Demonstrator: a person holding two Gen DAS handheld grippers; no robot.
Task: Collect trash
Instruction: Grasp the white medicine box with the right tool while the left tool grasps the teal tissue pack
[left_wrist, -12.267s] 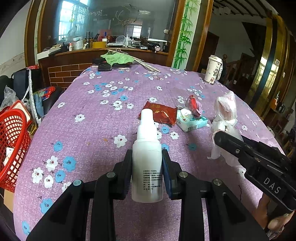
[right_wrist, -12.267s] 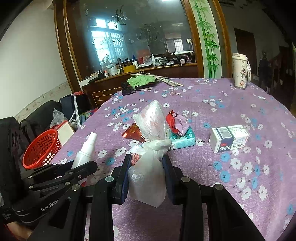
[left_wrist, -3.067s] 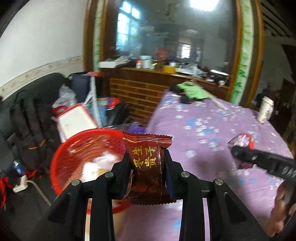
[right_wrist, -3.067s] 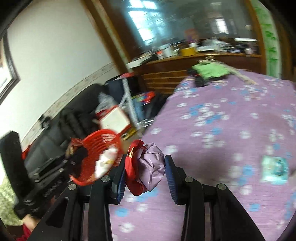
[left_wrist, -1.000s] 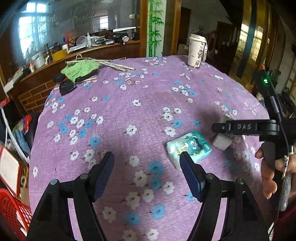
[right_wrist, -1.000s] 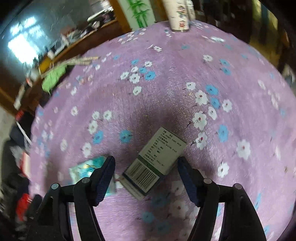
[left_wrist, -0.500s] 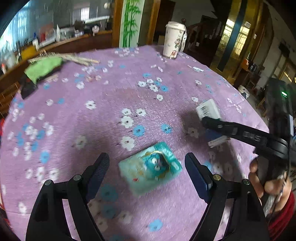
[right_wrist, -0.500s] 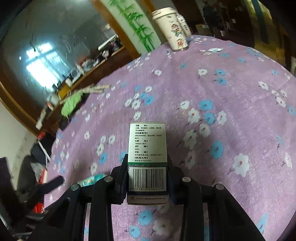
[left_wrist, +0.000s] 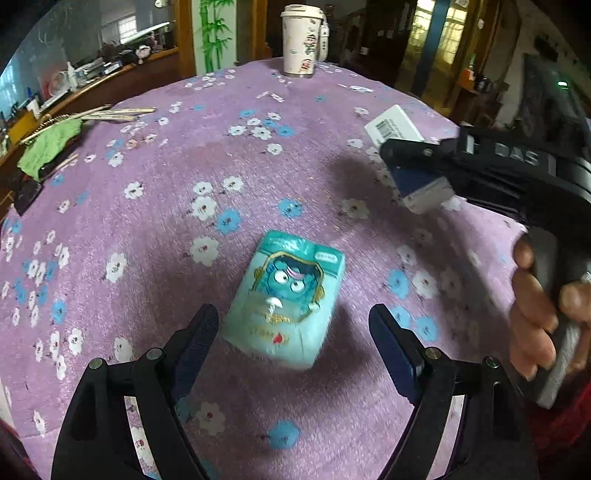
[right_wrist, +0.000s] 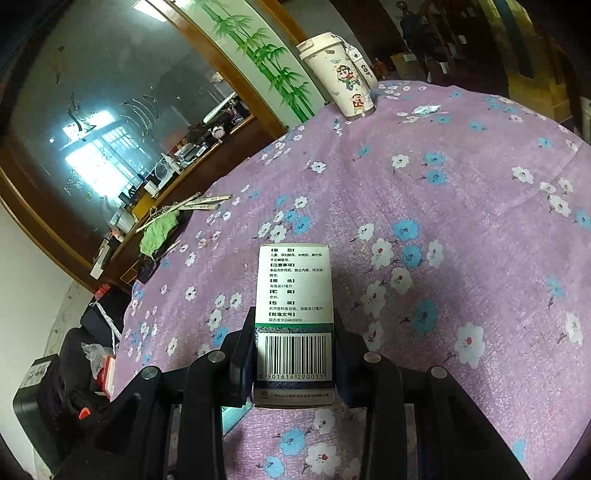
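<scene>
Teal, soft plastic tissue pack with a cartoon face (left_wrist: 286, 299) lies flat on the purple flowered tablecloth (left_wrist: 155, 221), directly between the spread fingers of the left gripper (left_wrist: 293, 343). Its long axis points roughly away from the jaws, slightly slanted, so closing should catch its long sides. The right gripper (right_wrist: 293, 354), off to the right, pinches a white barcoded cardboard box (right_wrist: 294, 314) above the cloth.

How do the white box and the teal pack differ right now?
The white box is clamped in the right gripper, lifted; the teal pack lies flat on the tablecloth between the open left gripper's fingers. The box shows a barcode, the pack a cartoon face.
</scene>
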